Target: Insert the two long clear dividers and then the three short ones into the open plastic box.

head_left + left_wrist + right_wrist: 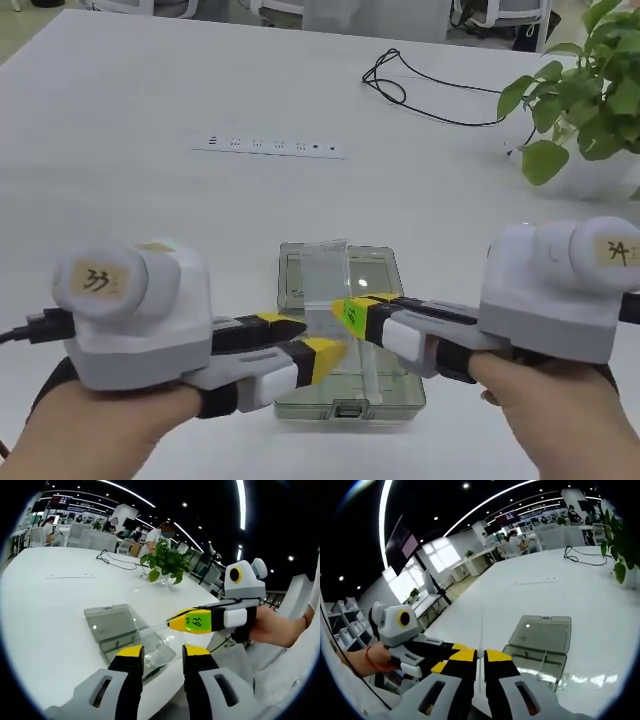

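Box: a clear open plastic box (400, 402) (107, 625) (540, 635) sits at the near edge of the white worktop (120, 180), lid laid back.
Divider: a clear plastic divider sheet (325, 275) (481, 625) stands upright over the box.
Right gripper (352, 308) (481, 656): jaws pinched on the sheet.
Left gripper (308, 337) (163, 652): jaws parted, holding nothing, just beside the sheet.
Around: white power strip (270, 146) mid-worktop; black cable (420, 85) and green leafy plant (580, 90) toward the far right corner.
In the way: both grippers cover the box's middle.
Writing: "33" on the left gripper, "34" on the right; the digits on the green tag (350, 315) are unclear.

Two up: left hand-held gripper (303, 337), right hand-held gripper (348, 312); one box (392, 397), one divider (327, 275), one power strip (270, 146), one cable (420, 85), one plant (585, 90).
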Demonstrator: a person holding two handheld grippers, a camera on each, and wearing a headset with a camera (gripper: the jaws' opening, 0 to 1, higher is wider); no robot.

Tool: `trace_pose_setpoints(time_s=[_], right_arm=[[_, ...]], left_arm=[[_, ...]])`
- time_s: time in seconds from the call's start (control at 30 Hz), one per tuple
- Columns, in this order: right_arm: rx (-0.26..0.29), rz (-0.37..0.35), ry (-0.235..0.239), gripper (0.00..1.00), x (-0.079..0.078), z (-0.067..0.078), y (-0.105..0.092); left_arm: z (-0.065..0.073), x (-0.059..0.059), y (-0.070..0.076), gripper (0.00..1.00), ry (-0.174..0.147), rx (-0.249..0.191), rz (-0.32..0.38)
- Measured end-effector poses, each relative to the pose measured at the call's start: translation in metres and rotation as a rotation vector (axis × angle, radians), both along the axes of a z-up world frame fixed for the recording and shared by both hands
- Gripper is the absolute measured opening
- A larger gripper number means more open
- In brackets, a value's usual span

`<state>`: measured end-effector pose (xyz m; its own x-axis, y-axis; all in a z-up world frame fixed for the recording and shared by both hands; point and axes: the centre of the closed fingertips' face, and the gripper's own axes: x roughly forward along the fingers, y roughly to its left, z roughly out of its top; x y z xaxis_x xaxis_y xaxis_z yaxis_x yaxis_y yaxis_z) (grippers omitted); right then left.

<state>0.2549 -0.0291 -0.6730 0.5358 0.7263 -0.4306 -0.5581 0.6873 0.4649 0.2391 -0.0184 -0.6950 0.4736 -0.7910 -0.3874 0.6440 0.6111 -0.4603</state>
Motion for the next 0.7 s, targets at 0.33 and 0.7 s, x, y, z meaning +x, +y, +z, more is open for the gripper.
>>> trace_pose_setpoints(time_s=[0.33, 0.7], right_arm=[[0.002, -0.04, 0.039, 0.07, 0.006, 0.0, -0.009], [-0.026, -0.066, 0.075, 0.07, 0.015, -0.002, -0.013]], left_arm=[[-0.001, -0.001, 0.015, 0.35, -0.041, 0.03, -0.019], [-0.004, -0.006, 0.03, 0.51, -0.129, 0.085, -0.088]])
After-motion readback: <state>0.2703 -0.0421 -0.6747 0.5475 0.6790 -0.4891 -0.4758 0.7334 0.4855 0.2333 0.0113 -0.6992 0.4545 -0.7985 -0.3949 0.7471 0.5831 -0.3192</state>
